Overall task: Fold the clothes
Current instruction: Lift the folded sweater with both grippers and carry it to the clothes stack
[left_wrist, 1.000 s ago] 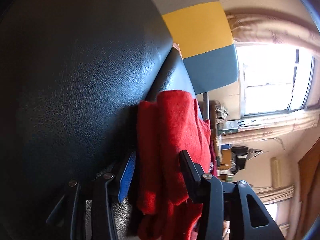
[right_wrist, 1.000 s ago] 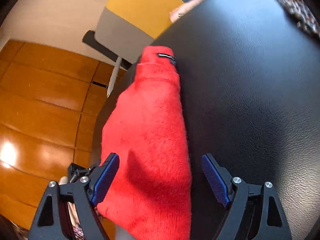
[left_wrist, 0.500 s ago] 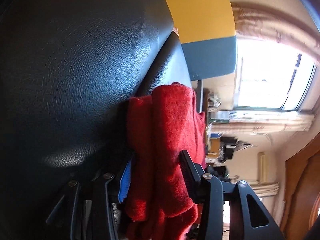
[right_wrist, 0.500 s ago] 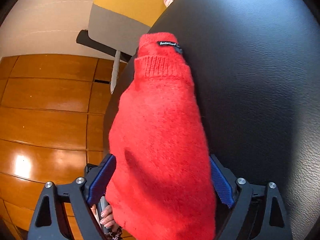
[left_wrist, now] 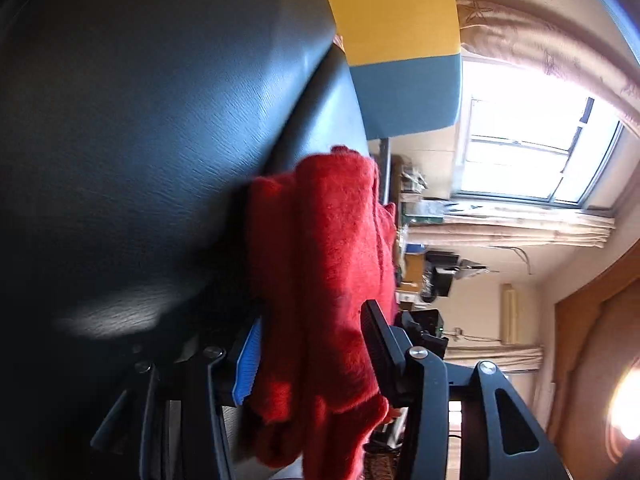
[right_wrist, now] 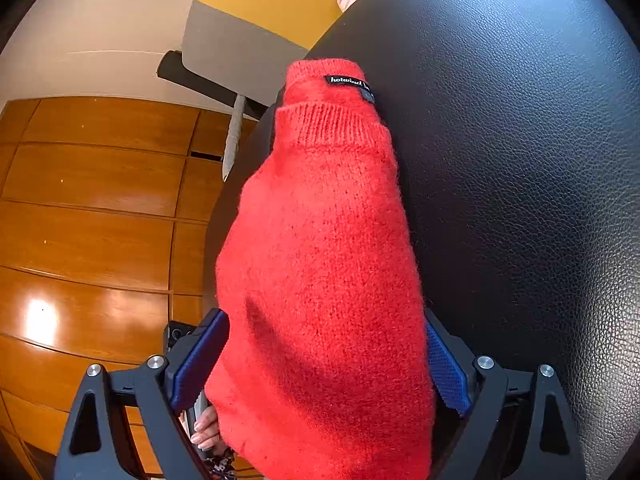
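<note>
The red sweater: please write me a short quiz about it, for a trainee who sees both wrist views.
1. True or false: the red knit sweater lies on a white table.
2. Where is the small black label? A) beside the right gripper; B) at the sweater's far end, beyond the ribbed band; C) on the wooden floor.
3. In a few words: what is between the fingers of both the left gripper and the right gripper?

Key: 1 false, it lies on a black leather surface; 2 B; 3 the red knit sweater.
</note>
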The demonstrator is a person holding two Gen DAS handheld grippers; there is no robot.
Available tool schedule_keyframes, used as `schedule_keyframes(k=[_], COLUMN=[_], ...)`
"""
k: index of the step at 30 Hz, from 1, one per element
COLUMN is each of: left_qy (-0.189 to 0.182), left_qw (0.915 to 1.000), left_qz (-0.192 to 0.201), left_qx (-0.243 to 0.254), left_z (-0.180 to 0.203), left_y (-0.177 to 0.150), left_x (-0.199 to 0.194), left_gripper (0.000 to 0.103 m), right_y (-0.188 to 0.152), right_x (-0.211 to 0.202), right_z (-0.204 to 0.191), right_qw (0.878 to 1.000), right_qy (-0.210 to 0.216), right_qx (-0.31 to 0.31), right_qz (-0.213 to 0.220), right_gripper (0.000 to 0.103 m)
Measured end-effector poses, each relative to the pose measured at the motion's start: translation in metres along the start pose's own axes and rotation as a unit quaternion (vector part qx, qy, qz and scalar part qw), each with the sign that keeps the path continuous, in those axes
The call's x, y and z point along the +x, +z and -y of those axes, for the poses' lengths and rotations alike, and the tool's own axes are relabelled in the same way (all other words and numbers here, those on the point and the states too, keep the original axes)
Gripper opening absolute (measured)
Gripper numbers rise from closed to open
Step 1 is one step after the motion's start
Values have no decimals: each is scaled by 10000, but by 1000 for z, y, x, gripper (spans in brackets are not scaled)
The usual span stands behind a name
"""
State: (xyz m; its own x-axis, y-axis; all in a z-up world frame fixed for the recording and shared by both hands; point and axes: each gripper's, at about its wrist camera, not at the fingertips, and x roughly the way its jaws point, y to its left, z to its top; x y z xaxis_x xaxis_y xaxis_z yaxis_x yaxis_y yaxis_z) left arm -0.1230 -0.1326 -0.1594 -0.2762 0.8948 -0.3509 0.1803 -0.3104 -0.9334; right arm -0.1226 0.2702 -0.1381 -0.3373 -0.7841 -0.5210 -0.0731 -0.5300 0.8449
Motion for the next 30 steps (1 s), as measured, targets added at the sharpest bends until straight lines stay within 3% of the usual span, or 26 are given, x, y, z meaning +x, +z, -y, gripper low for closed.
schedule_keyframes(k=[8, 12, 21, 25, 30], left_qy=[-502, -497, -661, -584, -759], left_qw=[9979, 9983, 9972, 9964, 9934], left_qz=[-109, -100, -260, -560, -782], left_qx=[-383, -273, -251, -270, -350], left_z=[-6, -8, -14, -13, -15], left_y=[12, 15, 27, 33, 37], left_x=[20, 17, -3, 12, 31], left_gripper=[48, 48, 47, 47, 47], right_y=[-6, -10, 4, 4, 2], right_x=[-1, 0, 1, 4, 9], right_z=[1, -7, -8, -10, -12], right_qw=[10000, 9999, 9999, 9999, 9999], right_qy=[2, -70, 107, 70, 80], right_qx=[44, -110, -60, -103, -104], right_qz=[-30, -27, -64, -67, -66], right_gripper=[99, 102, 100, 100, 101])
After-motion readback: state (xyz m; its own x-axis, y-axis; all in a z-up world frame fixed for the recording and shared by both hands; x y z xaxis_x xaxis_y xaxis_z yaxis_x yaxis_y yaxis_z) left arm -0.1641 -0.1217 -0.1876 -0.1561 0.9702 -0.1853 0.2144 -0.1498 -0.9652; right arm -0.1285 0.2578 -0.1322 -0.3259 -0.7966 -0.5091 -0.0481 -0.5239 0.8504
